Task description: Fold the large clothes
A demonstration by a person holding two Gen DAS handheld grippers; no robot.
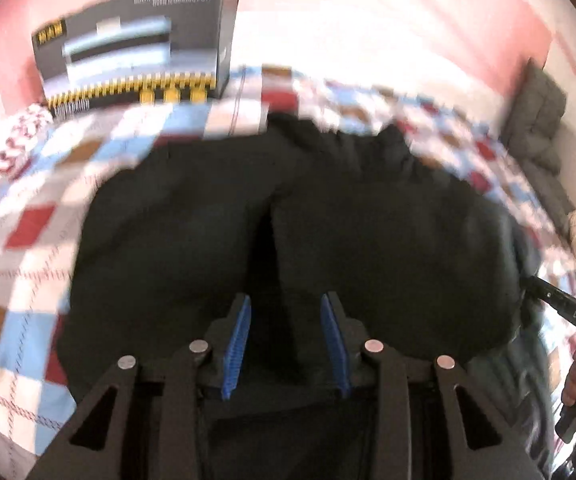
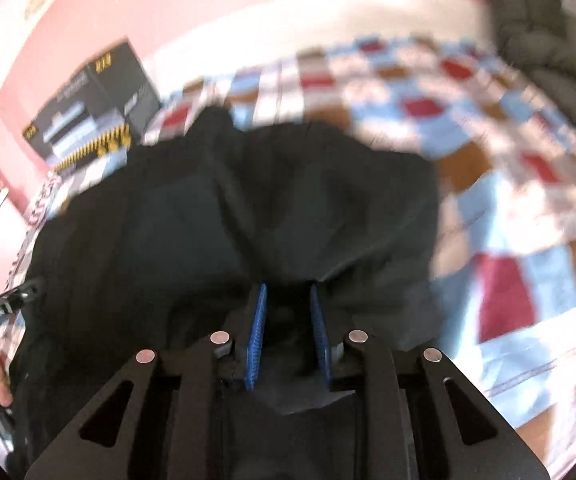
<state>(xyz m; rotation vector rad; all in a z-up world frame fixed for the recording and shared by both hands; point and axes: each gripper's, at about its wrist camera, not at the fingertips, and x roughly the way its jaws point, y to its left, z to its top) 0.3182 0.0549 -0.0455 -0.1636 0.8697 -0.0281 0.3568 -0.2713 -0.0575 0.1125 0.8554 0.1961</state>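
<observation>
Though spread wide across the checked bedspread [image 1: 19,248] of the bed, expect the dark garment [image 1: 388,220] to behave as limp, fairly light cloth: no stiffness, sagging and bunching wherever unsupported, likely to drag on the cover rather than slide freely. Judge it neither fragile nor slippery, yet probably thick enough at hems and seams to give a firm bite. Note the near edge reaching right under both tools. See the left gripper [image 1: 285,300] with fingers [image 1: 239,340] parted a little and dark cloth filling the gap; cannot tell whether the pads press on it. See the right gripper [image 2: 286,288] with fingers closer together, pinched on a gathered ridge of the garment, creases fanning out from the tips. Take hold at the near hem, one grip toward each side, well apart, to keep the edge taut while carried over. Avoid a single-layer pinch mid-panel: likely to lift only a peak. Keep clear of the box [image 1: 135,40] at the far wall.
</observation>
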